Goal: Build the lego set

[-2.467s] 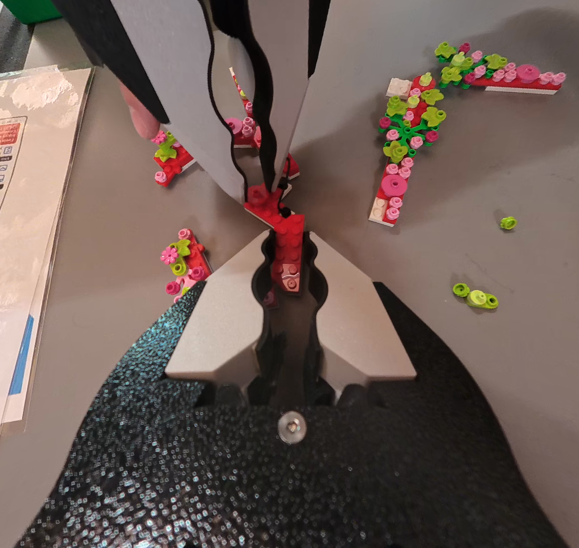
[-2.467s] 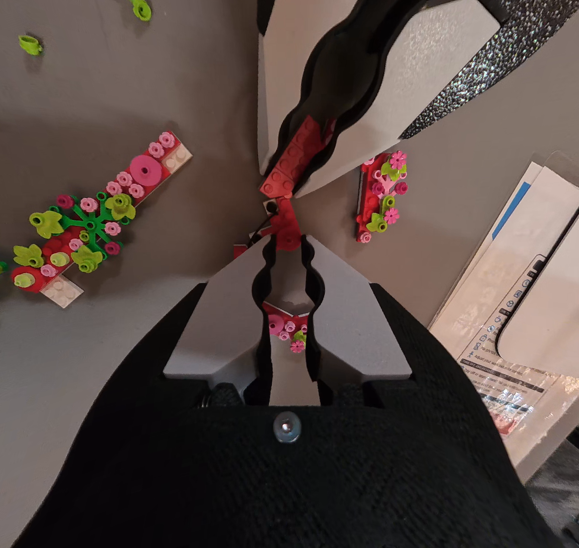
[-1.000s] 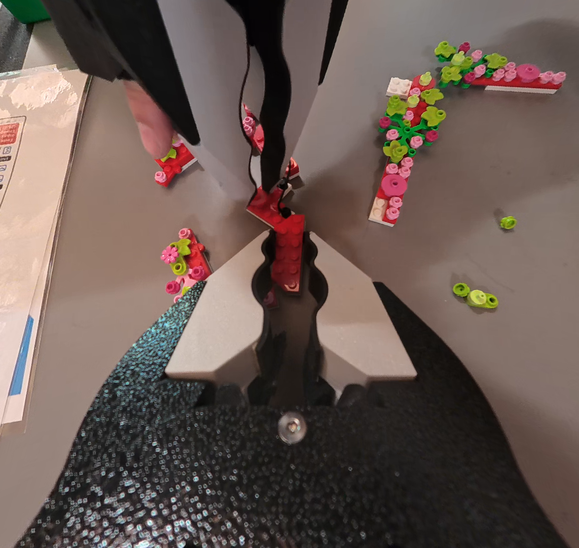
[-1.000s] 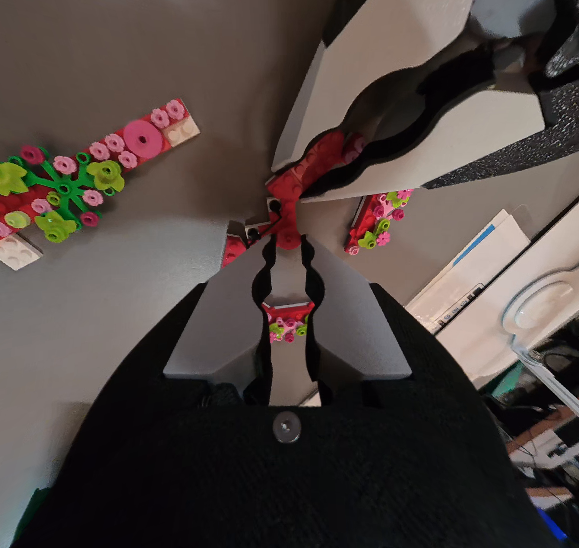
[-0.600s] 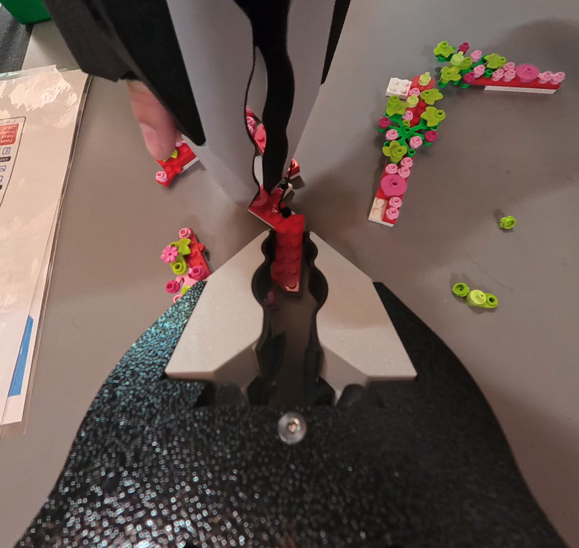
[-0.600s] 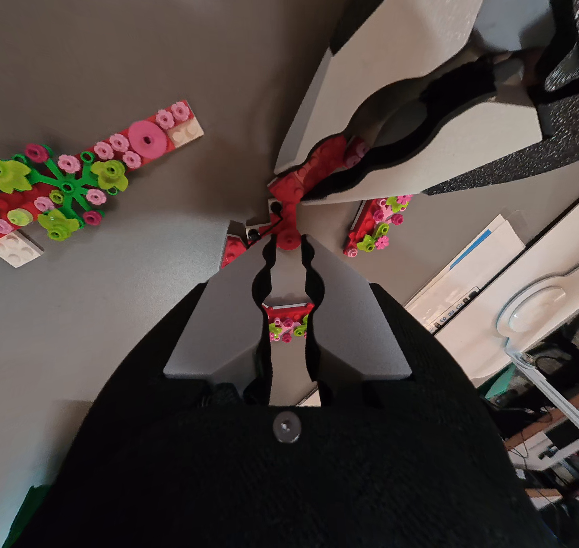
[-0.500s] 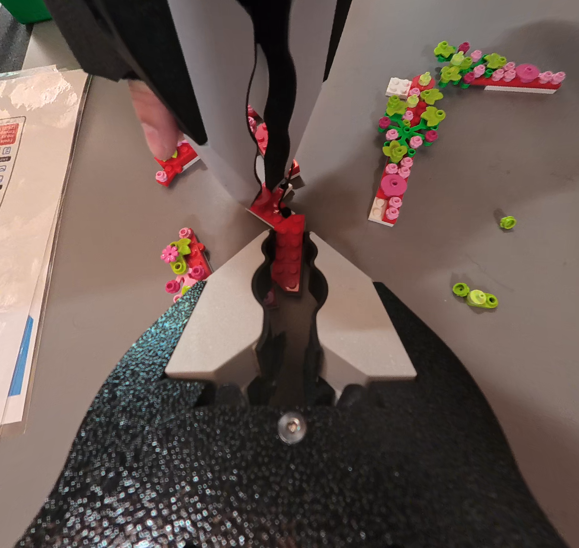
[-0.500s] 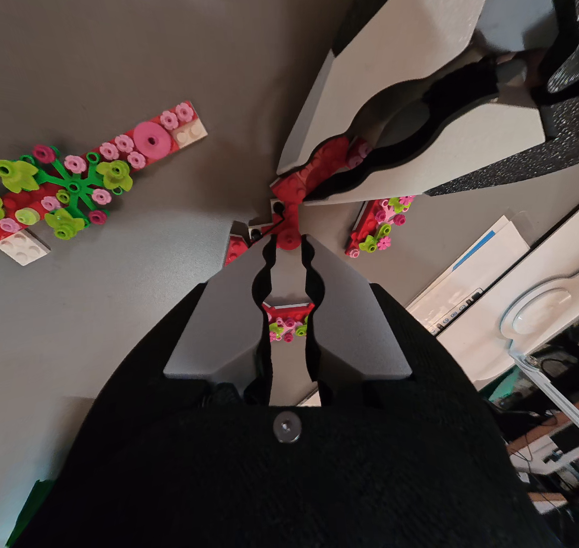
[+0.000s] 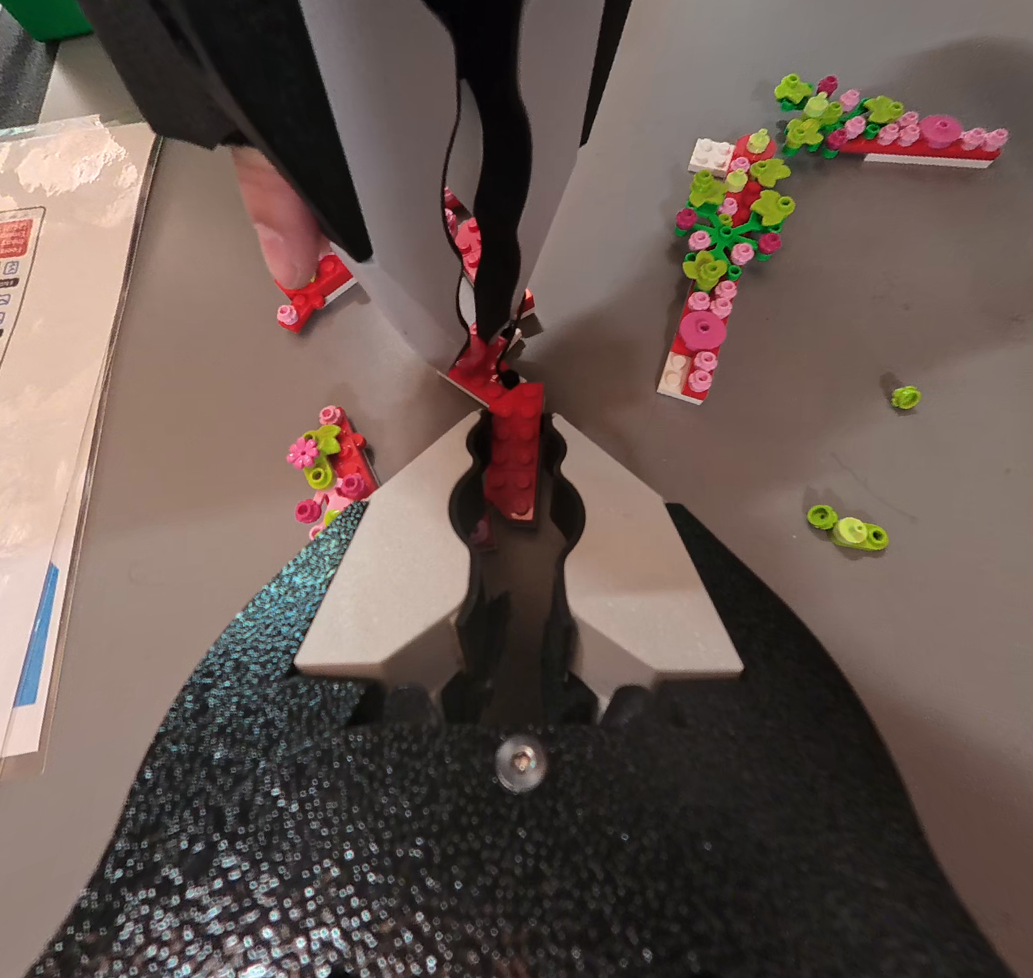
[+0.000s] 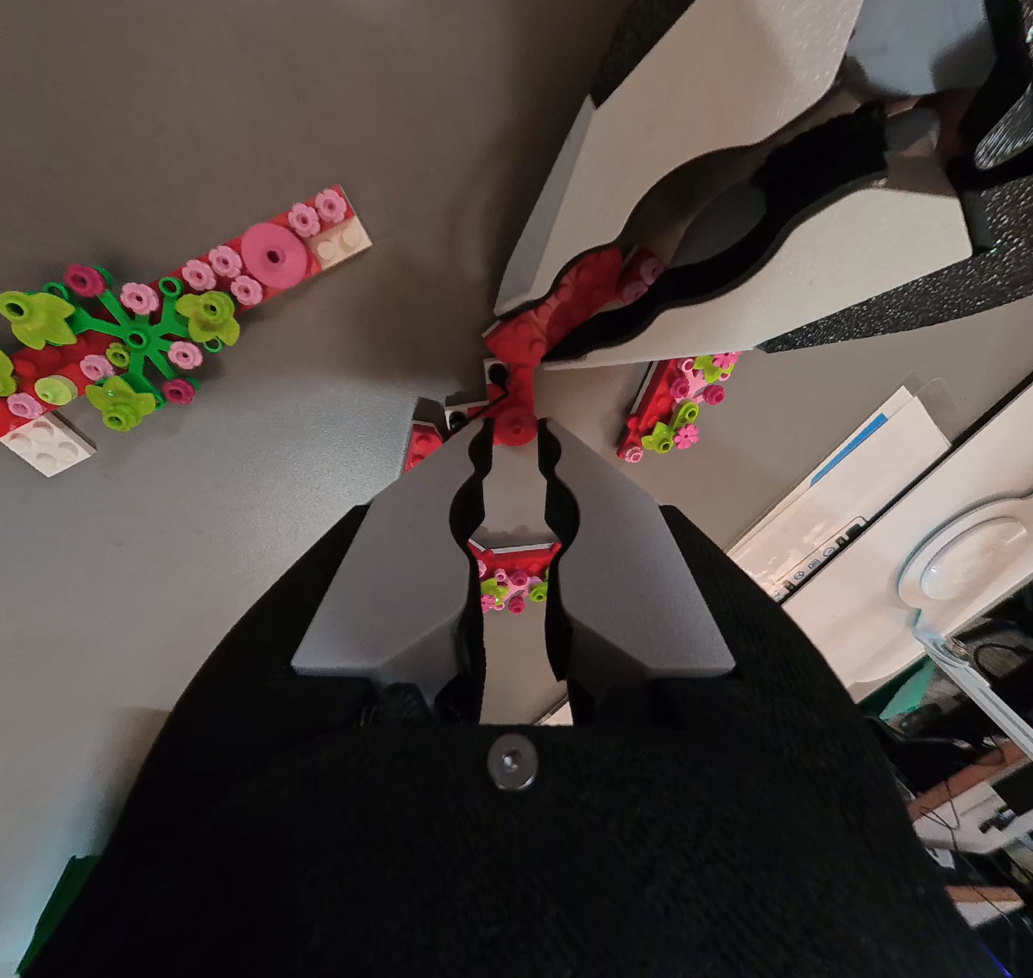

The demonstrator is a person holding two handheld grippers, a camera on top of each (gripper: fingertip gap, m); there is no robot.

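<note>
Left hand-held gripper (image 9: 513,420) was clamped on a red plate strip (image 9: 515,459), which ran lengthwise between its fingers and stuck out past the tips. Right hand-held gripper (image 10: 515,431) was clamped on the round red end (image 10: 515,426) of a second red piece, and the two pieces met at a hinge-like joint (image 9: 506,378) just above the grey worktop (image 9: 838,615).

Handling, as a judgement: small, light, stiff plastic, smooth and a bit slippery. Stud joints likely pop apart if twisted or squeezed off-axis. Best hold looked like the flat long sides of the strip, close to the joint, pushing straight.

Finished flower strip (image 9: 721,258) lay on the worktop to the far right of the left view, with a second flower strip (image 9: 905,129) beyond it. Small flower piece (image 9: 330,456) sat near left, just beside the left gripper. Loose green bits (image 9: 849,529) lay on the right. Instruction booklet (image 9: 50,392) lay at the left edge.

Hard to make out: the joint itself was mostly covered by both sets of fingers, so could not tell whether it was fully seated. Another flower piece (image 10: 514,576) showed only through the gap behind the right gripper's tips. Red piece (image 9: 313,294) at far left was partly hidden by a fingertip (image 9: 279,235). Booklet was cut off by the frame.
</note>
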